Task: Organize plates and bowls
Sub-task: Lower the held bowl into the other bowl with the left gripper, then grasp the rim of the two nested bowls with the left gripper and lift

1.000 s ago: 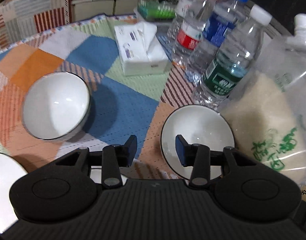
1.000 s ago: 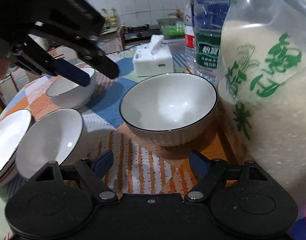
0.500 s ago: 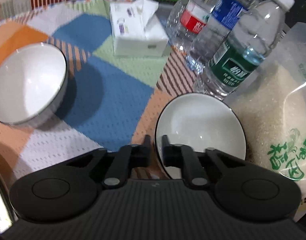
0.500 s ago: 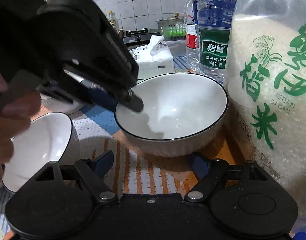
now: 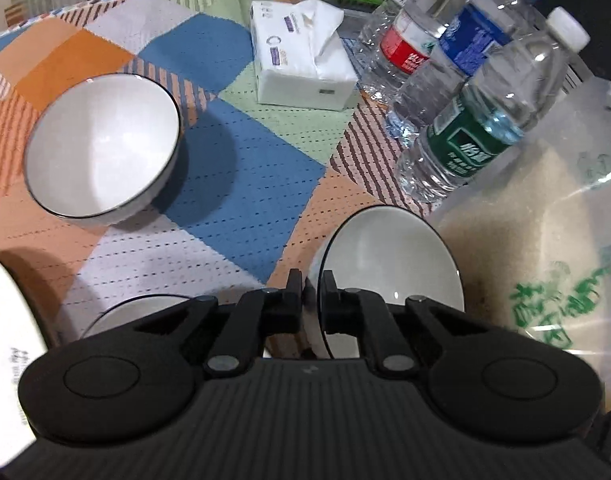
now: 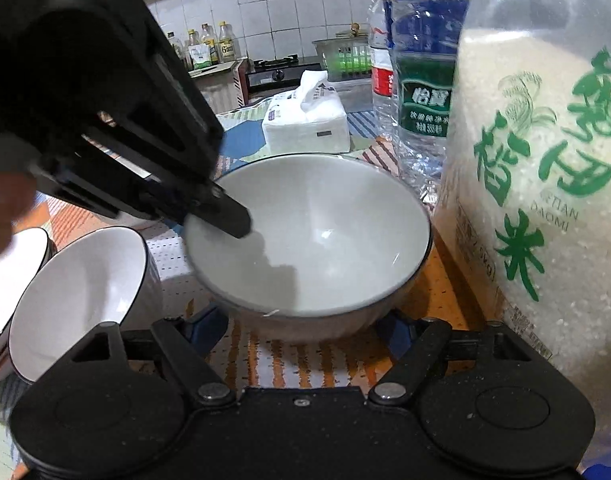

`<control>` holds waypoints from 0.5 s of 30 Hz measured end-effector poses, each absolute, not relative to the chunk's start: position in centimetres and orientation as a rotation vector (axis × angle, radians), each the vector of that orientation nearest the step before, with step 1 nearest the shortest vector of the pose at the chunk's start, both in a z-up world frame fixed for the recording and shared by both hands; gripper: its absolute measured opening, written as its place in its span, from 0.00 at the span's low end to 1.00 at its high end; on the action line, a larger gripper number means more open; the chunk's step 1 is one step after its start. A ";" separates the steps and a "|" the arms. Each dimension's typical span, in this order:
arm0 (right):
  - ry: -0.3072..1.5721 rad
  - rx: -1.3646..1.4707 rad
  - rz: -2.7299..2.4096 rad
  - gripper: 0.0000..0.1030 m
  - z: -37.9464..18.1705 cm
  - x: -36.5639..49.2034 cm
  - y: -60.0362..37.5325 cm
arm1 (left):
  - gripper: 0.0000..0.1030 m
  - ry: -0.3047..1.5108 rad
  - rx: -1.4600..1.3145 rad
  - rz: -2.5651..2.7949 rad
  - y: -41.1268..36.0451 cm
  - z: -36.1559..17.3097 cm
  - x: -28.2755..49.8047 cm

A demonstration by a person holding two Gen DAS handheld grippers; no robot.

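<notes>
patchwork tablecloth [image 5: 241,184] under white bowls [image 5: 101,148], tiled kitchen wall [image 6: 289,12] behind

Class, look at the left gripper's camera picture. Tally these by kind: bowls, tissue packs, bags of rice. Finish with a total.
Bowls: 3 (far bowl, bowl by the rice, near bowl half hidden)
Tissue pack: 1
Bag of rice: 1
Total: 5
</notes>
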State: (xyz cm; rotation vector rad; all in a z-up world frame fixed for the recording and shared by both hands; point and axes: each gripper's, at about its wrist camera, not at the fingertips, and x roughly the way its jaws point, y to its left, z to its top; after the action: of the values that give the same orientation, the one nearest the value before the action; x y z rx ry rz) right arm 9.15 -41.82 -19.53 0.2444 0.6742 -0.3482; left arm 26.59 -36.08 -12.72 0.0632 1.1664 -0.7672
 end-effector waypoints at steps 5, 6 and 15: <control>0.626 0.127 -0.322 0.83 -17.6 8.5 -40.0 | 0.07 1.169 0.092 -0.767 -34.7 -10.1 26.2; 0.620 0.112 -0.311 0.83 -17.0 8.3 -39.8 | 0.07 1.159 0.094 -0.775 -34.2 -9.4 25.9; 0.593 0.022 -0.130 0.87 -11.9 7.3 -38.0 | 0.07 1.099 0.150 -0.758 -29.8 -5.1 24.7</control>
State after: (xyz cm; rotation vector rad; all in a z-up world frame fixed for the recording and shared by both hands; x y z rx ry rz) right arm 7.33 -37.96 -11.94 0.0225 0.5933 -0.1298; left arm 24.70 -29.81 -5.06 0.1501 1.0991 -0.7584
